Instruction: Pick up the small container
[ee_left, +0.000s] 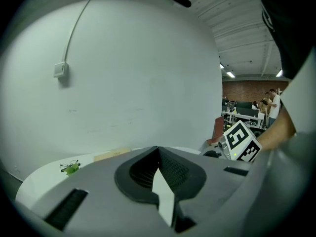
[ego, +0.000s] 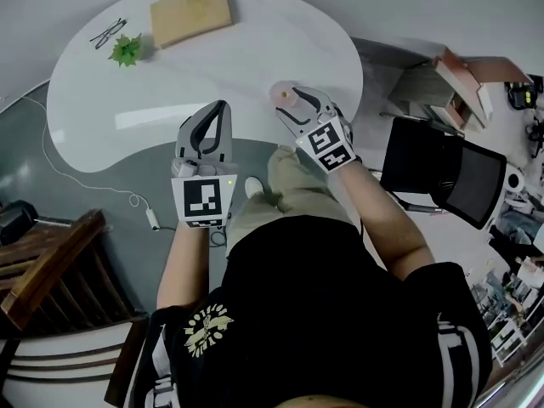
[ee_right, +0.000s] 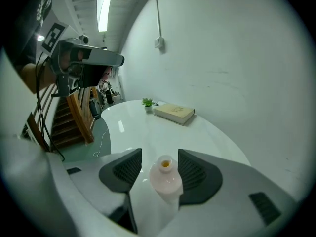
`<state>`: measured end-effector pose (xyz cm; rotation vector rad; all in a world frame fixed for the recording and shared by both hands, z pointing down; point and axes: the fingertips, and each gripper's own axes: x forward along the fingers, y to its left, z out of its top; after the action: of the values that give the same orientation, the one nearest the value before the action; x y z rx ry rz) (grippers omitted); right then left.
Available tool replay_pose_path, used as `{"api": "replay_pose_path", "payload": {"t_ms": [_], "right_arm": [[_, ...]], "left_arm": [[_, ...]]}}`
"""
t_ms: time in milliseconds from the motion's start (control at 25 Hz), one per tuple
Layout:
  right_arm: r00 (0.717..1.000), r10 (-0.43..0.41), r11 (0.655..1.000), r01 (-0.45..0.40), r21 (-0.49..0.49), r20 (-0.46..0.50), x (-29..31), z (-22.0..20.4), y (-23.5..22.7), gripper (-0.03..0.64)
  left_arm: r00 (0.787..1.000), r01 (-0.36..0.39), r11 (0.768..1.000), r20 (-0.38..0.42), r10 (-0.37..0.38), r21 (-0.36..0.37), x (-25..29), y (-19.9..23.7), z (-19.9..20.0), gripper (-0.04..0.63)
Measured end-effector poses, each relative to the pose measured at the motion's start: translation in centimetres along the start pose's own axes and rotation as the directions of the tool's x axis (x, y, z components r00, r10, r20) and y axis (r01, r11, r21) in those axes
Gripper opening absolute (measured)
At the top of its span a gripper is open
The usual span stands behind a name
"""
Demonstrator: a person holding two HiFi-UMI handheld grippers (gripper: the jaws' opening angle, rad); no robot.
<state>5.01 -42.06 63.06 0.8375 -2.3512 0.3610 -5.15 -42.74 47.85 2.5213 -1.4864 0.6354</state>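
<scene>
The small container [ego: 282,94], a pale pink bottle with a narrow neck, stands on the white table [ego: 255,49] near its front right edge. My right gripper [ego: 299,102] is open around it. In the right gripper view the container [ee_right: 165,180] sits between the two dark pads, close to the right pad [ee_right: 197,174], with a gap to the left pad. My left gripper [ego: 219,113] hangs over the table's front edge. Its jaws are shut on nothing, as the left gripper view shows [ee_left: 158,154].
At the back of the table lie a tan book [ego: 191,11], a small green plant [ego: 126,51] and a pair of glasses [ego: 108,32]. A black chair [ego: 442,172] stands to the right, wooden furniture [ego: 42,270] to the left, a white cable [ego: 144,211] on the floor.
</scene>
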Motion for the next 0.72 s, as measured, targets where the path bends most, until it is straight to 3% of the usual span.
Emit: {"api": "replay_pose_path", "payload": {"t_ms": [320,720], "right_arm": [[0.999,0.003,0.997,-0.007,-0.079,-0.050,3.4,-2.2,-0.5,0.215],[0.995,-0.068,0.996,0.072,-0.049,0.066,4.1,-2.1,-1.0,0.166]], "left_arm": [[0.999,-0.010,1.000,-0.037,0.009,-0.007,1.7,0.5,-1.6,0.021],[0.998,-0.013,1.000,-0.066,0.012,-0.010,1.0,-0.4,-3.0,0.021]]}}
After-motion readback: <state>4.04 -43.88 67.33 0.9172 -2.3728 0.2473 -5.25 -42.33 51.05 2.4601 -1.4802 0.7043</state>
